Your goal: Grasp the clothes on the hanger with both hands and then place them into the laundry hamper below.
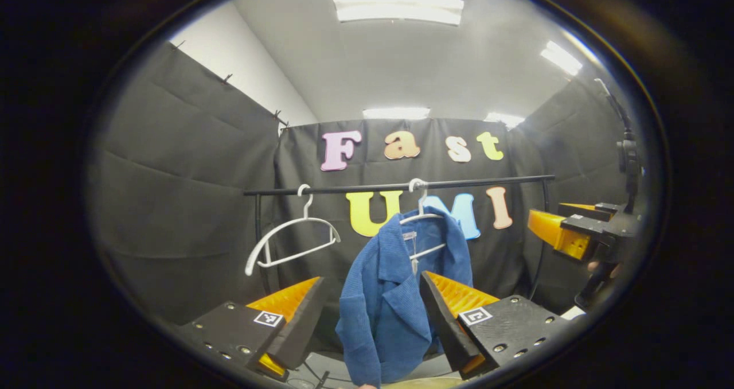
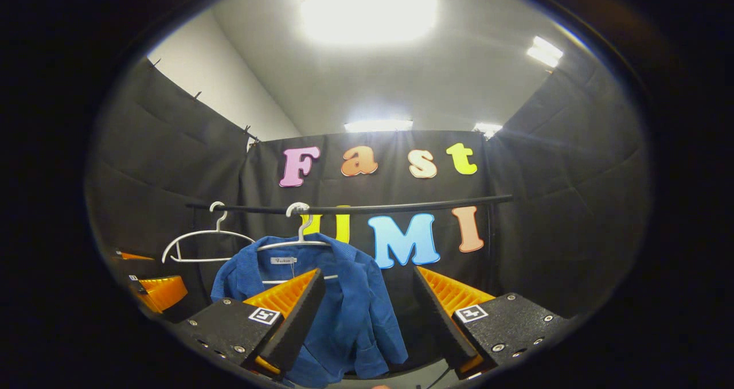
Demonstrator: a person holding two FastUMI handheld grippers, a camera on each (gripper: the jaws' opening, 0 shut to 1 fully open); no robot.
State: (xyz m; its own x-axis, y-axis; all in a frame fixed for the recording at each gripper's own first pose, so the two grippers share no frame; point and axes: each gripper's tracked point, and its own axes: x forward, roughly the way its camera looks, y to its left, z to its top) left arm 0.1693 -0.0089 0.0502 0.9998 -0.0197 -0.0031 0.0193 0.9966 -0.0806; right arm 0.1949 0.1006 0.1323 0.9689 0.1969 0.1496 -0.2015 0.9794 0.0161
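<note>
Left gripper view: the blue jacket [image 1: 390, 297] is seen on its white hanger [image 1: 421, 220] on the black rail [image 1: 401, 187], so nothing is grasped yet and the whole task remains. Both the left gripper [image 1: 370, 320] and the right gripper [image 2: 367, 320] are held wide open and empty. The cloth looks soft, ribbed and limp.

The blue jacket [image 1: 390, 297] is a woven cloth with a rough, ribbed, matt surface, hung on a thin white hanger [image 1: 421, 217] that looks like smooth coated wire. Beside that jacket, the empty hanger [image 1: 289, 237] has the same smooth white finish, and the rail [image 1: 395, 187] above is dark, smooth and faintly shiny.
</note>
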